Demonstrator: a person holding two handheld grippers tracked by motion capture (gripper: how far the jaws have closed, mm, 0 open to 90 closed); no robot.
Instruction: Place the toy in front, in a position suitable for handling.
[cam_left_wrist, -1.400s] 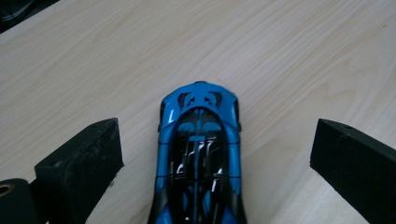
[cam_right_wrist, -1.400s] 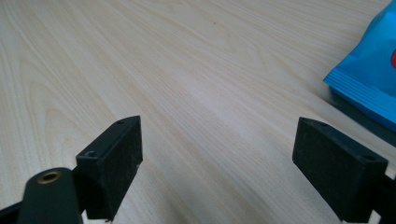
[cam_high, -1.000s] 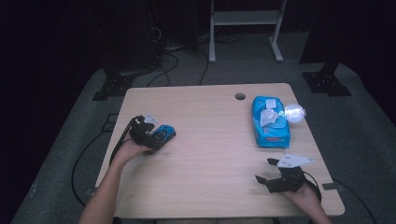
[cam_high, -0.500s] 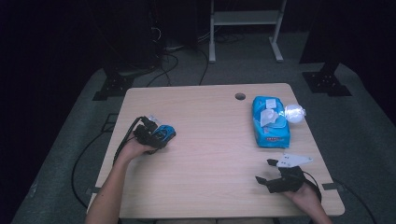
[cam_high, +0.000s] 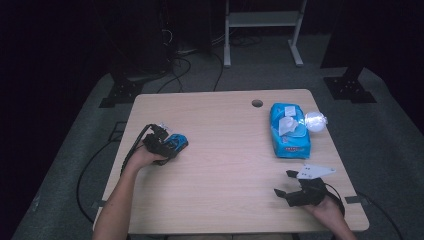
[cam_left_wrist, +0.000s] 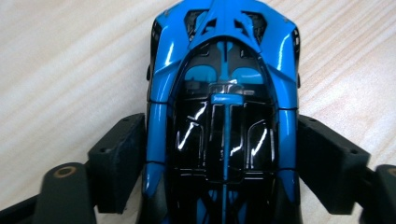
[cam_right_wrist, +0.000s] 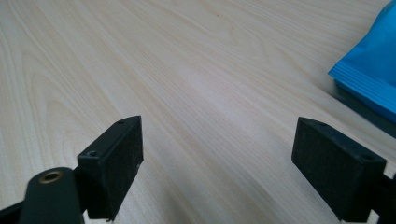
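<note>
A lab or recording studio — dark all round, with one pale wooden table (cam_high: 225, 150) lit in the middle. Black stand feet (cam_high: 349, 87) sit off its far corners, cables (cam_high: 182, 62) trail over the grey carpet, and a white metal frame (cam_high: 262, 30) stands beyond the far edge.

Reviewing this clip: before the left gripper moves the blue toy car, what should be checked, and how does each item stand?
1. Left gripper jaws on both sides of the toy car: ok.
2. Grip firm enough to lift: cannot tell.
3. Car centred between the jaws: ok.
4. Right gripper open, holding nothing: ok.
5. Bare table between car and wipes pack: ok.
6. Clear bulb-like object away from both grippers: ok.
</note>
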